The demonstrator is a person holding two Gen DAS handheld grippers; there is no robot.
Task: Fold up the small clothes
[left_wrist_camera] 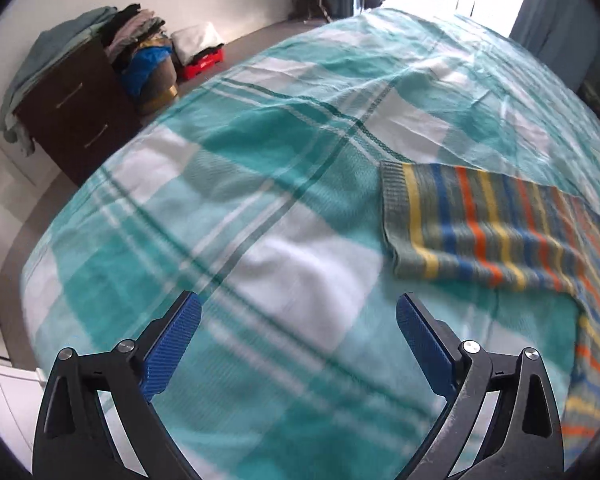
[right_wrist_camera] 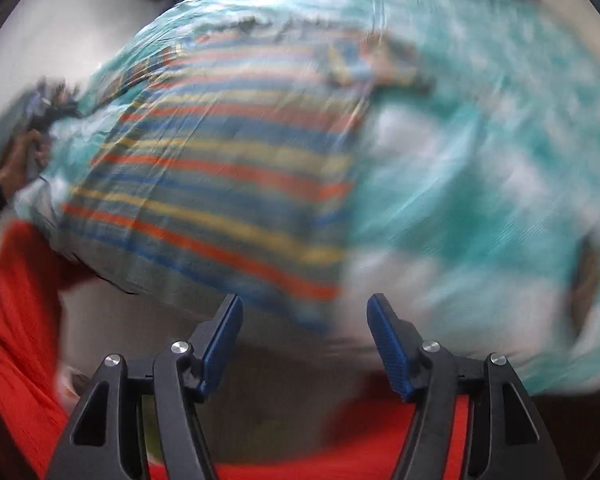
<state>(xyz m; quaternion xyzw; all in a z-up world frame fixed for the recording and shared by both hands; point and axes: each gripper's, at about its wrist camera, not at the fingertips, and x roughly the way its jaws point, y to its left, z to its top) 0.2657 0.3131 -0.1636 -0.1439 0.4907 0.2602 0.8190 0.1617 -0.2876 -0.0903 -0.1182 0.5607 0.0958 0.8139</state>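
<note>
Hovering over the bed, both grippers empty.
Left gripper and right gripper jaws released; striped sweater lies flat, stripes crosswise.

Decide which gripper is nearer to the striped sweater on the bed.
Right, probably. The right gripper hangs open at the striped sweater's near edge, though that view is blurred. The left gripper is open over bare bedspread, the sweater off to its right.
</note>
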